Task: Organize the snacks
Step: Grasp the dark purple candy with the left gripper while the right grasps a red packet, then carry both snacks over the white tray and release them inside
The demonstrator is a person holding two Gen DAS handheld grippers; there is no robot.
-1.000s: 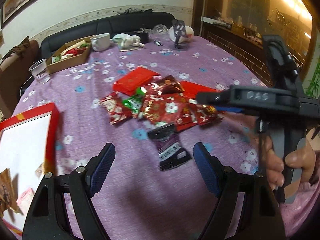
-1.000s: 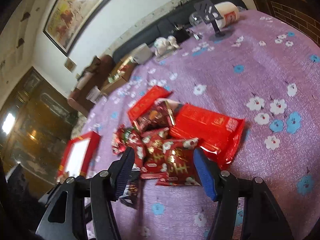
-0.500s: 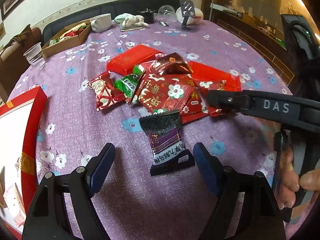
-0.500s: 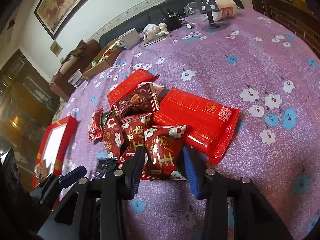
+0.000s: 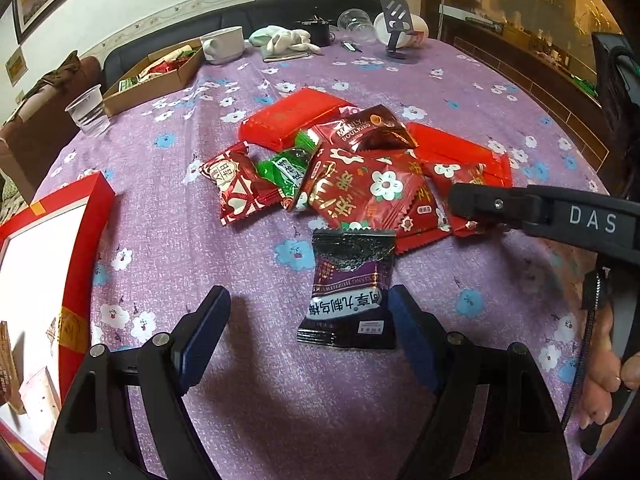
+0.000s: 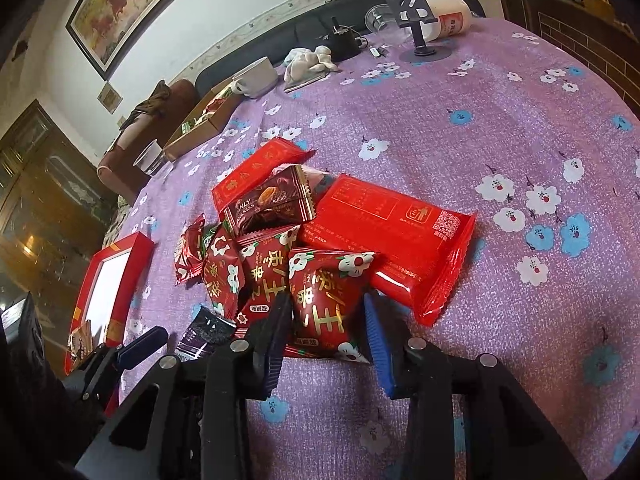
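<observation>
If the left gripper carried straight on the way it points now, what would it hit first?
Most likely the dark purple snack packet, which lies flat on the tablecloth between the open fingers of the left gripper, near the right one. Depth is hard to judge in this fisheye view.

Black plastic left gripper [image 5: 308, 312] and right gripper [image 6: 326, 320]: blue-padded fingers [image 5: 206, 320], silver screws at the joints. White "DAS" lettering on one arm, thin black cable beside the hand [image 5: 604, 376].

Beyond the pile I see a clear plastic cup [image 5: 86, 111], a white ceramic mug [image 5: 224, 45], a black phone stand [image 5: 397, 26] and a crumpled white cloth [image 5: 282, 38] on the purple floral tablecloth [image 5: 460, 80].
</observation>
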